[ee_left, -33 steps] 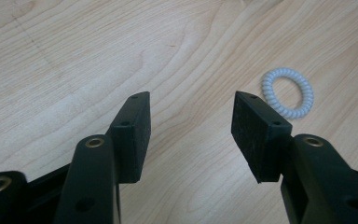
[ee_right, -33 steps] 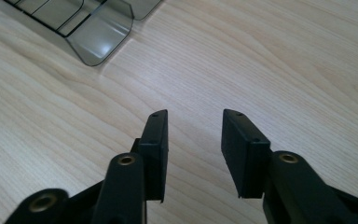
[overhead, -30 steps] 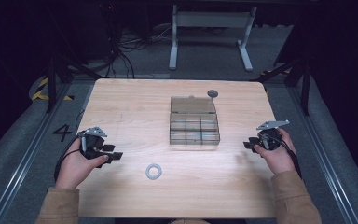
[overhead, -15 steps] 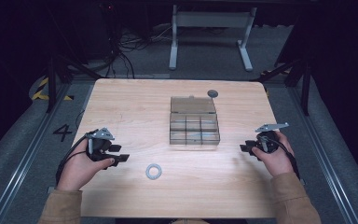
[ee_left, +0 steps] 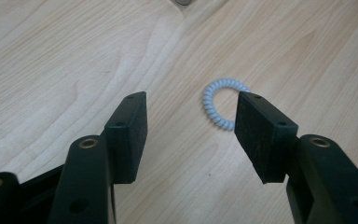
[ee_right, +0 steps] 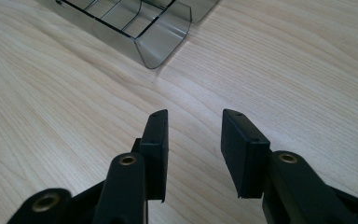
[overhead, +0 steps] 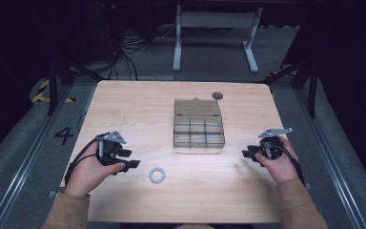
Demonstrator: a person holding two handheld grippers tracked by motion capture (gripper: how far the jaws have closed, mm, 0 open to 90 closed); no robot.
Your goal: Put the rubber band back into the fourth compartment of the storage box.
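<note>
A pale blue coiled hair tie (overhead: 157, 175) lies flat on the wooden table (overhead: 124, 109), near its front. My left gripper (overhead: 128, 159) hovers just left of it, its jaws wide and having just been opening, with nothing between them. In the left gripper view the hair tie (ee_left: 219, 102) sits just beyond the jaws, partly behind the right pad (ee_left: 261, 135). A clear compartment box (overhead: 198, 126) with its lid open stands mid-table. My right gripper (overhead: 247, 153) rests at the right, open and empty, and its view shows the box corner (ee_right: 161, 37) ahead.
A small dark round object (overhead: 217, 95) lies behind the box near the table's far edge. Bare wood surrounds the box on all sides. Beyond the table are a dark floor, cables and a metal stand (overhead: 214, 28).
My left hand has shifted rightward toward the hair tie, and its jaws look wider apart. The right hand has stayed where it was.
</note>
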